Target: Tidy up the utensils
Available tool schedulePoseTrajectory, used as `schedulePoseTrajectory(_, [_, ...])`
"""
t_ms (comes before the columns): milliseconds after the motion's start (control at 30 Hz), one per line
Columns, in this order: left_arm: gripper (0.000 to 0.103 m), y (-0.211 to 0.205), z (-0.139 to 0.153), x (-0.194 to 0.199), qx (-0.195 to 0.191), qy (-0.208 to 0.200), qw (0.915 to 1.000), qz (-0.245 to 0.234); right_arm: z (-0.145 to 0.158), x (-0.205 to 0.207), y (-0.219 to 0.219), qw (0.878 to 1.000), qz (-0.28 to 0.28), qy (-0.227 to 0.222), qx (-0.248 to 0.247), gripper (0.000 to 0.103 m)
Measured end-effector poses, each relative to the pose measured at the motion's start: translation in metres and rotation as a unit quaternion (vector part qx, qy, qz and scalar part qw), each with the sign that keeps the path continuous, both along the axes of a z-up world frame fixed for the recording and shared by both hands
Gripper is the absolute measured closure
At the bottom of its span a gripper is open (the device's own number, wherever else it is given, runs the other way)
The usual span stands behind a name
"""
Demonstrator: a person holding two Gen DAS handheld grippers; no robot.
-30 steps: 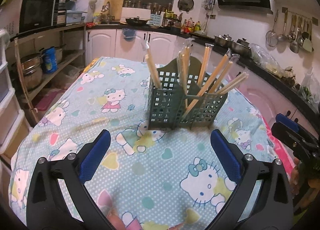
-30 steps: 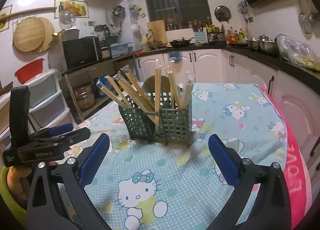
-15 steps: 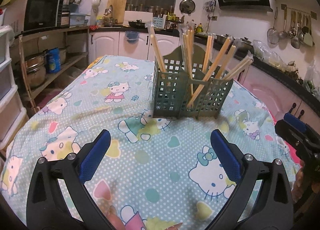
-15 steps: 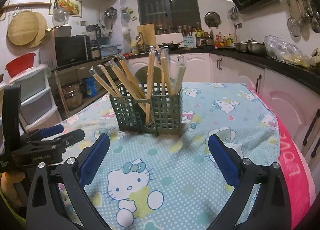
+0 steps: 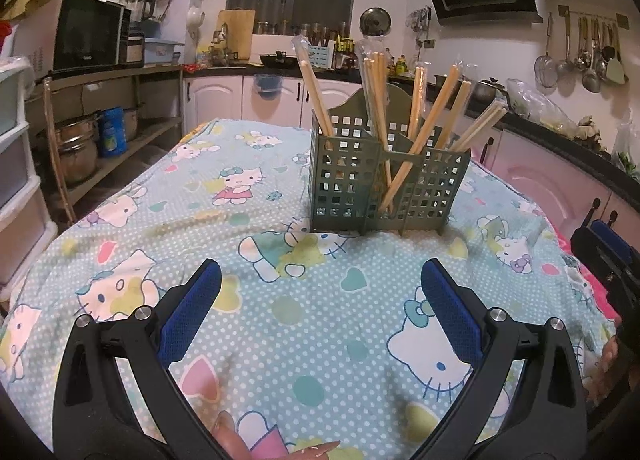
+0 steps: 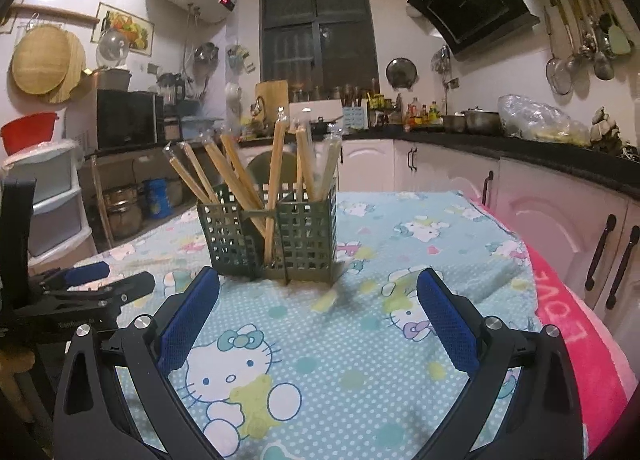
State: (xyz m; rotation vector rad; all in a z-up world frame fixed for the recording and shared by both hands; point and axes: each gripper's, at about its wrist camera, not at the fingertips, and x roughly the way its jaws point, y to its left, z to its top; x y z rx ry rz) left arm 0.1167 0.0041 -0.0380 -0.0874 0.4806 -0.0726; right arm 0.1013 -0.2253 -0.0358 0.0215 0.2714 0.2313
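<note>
A green perforated utensil holder point(image 5: 382, 184) stands upright in the middle of the table; it also shows in the right wrist view point(image 6: 276, 236). Several pairs of wrapped wooden chopsticks point(image 5: 432, 128) lean in its compartments, also seen from the right wrist view point(image 6: 276, 184). My left gripper point(image 5: 320, 280) is open and empty, well short of the holder. My right gripper point(image 6: 318, 292) is open and empty, close in front of the holder. The left gripper point(image 6: 86, 284) shows at the left of the right wrist view.
A cartoon-cat tablecloth point(image 5: 256, 260) covers the table. A pink towel point(image 6: 568, 308) lies at its right edge. White cabinets point(image 6: 560, 220) and a dark counter run along the right; shelves with pots point(image 5: 80, 148) stand at the left.
Both grippers have dropped lower and tilted up, so the holder now sits higher in both views. Both stay open and empty. The holder and chopsticks have not moved.
</note>
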Motion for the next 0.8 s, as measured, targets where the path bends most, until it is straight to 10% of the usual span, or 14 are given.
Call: schedulePoseTrajectory(800, [0.011, 0.0023, 0.0018, -0.0075, -0.003, -0.019, 0.9998, 0.003, -0.0028, -0.0048, -0.0024, 1.0, -0.007, -0.012, 0.005, 0.007])
